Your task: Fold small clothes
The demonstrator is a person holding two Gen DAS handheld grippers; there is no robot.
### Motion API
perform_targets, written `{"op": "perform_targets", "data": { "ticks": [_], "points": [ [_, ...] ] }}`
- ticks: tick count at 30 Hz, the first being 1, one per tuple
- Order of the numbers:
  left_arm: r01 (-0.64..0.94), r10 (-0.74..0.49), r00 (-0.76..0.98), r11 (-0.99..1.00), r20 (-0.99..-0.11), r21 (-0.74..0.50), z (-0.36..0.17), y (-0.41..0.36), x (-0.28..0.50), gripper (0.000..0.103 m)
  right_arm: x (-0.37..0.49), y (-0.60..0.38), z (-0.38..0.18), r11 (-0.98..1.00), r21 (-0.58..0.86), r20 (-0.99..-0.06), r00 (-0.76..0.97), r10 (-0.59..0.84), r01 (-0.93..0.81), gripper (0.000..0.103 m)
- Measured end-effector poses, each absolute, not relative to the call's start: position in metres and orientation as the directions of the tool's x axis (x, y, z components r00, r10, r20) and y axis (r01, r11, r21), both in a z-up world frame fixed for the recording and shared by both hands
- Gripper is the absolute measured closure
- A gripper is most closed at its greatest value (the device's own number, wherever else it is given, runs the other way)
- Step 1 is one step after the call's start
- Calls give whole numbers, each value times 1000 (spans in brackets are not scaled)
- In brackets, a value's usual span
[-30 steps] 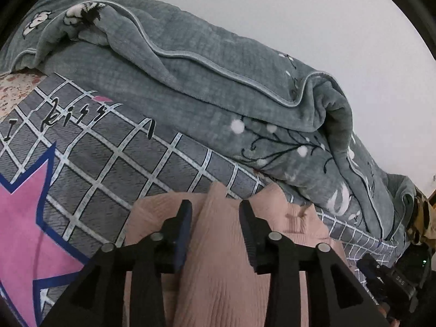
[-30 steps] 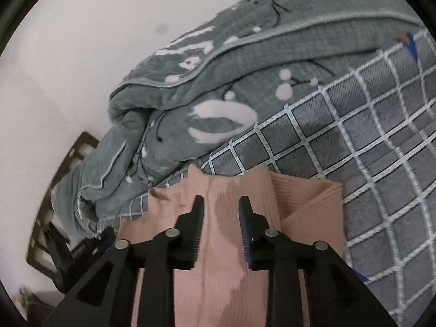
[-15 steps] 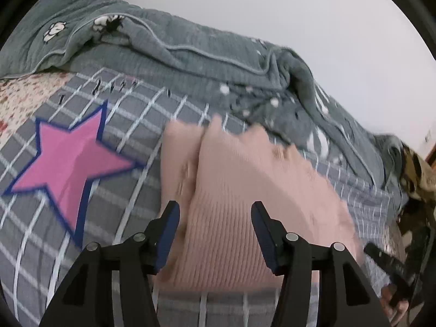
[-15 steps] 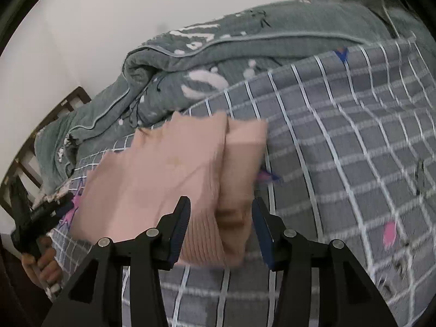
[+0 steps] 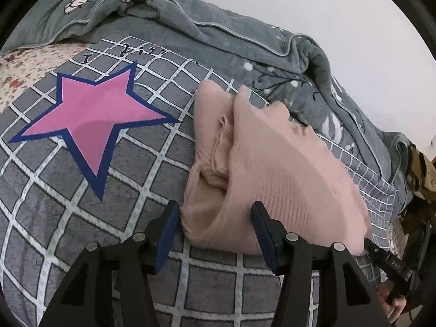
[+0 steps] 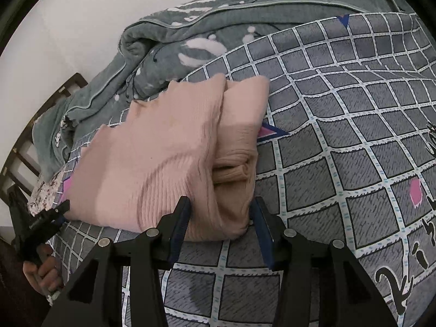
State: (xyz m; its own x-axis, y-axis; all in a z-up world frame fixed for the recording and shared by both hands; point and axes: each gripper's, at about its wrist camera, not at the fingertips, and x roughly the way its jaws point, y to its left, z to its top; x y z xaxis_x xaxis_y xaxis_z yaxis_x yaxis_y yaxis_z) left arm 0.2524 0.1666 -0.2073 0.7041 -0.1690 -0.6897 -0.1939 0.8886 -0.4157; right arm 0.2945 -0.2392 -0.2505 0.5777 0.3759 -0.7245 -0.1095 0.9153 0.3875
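While folded on the checked bedspread (image 5: pixel 81 218): pink sweater (image 5: pixel 272 169); near edge between both parted, empty claws — left claw (image 5: pixel 215 226); right claw (image 6: pixel 220 218).

My left gripper (image 5: pixel 216 222) is matte black plastic: two angular triangular arms, each with cut-out windows and round silver screw heads (image 5: pixel 291 236) at the joints. My fingers (image 5: pixel 167 227) carry dark blue ribbed pads on their inner faces. My right gripper (image 6: pixel 222 219) is built the same, black with blue-lined fingers (image 6: pixel 263 226). Seen from the other side, its black body shows small white lettering. A camouflage-patterned sleeve (image 5: pixel 421 169) covers my arm.
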Motion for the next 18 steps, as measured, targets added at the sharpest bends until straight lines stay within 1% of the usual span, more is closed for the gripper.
{"op": "perform_targets", "data": {
  "ticks": [4, 6, 9, 12, 14, 15, 16, 17, 18],
  "points": [
    [-192, -152, 707, 899, -690, -395, -208, 165, 259, 51, 299, -234, -252, 926, 362, -732, 581, 356, -111, 57],
    [-174, -166, 700, 904, -695, -391, -209, 163, 267, 51, 300, -233, -253, 928, 355, -733, 583, 350, -110, 57],
    [-171, -198, 700, 886, -686, -431, -211, 167, 272, 51, 304, -232, -254, 929, 353, -737, 579, 349, -110, 56],
    [-180, -209, 701, 873, -681, -453, -212, 170, 269, 60, 304, -233, -255, 926, 361, -734, 578, 356, -112, 56],
    [-179, -216, 704, 868, -677, -463, -213, 171, 266, 63, 304, -231, -255, 930, 348, -737, 578, 349, -118, 57],
    [-177, -219, 704, 867, -676, -465, -213, 171, 265, 65, 303, -230, -255, 931, 343, -739, 577, 347, -121, 60],
    [-176, -221, 704, 866, -675, -468, -214, 171, 264, 67, 303, -229, -255, 932, 339, -740, 576, 348, -127, 68],
    [-176, -224, 704, 864, -674, -472, -214, 172, 262, 69, 302, -228, -255, 931, 341, -740, 572, 353, -132, 71],
    [-176, -227, 704, 862, -673, -475, -214, 172, 262, 72, 301, -229, -256, 929, 345, -739, 571, 356, -133, 76]
  ]
}}
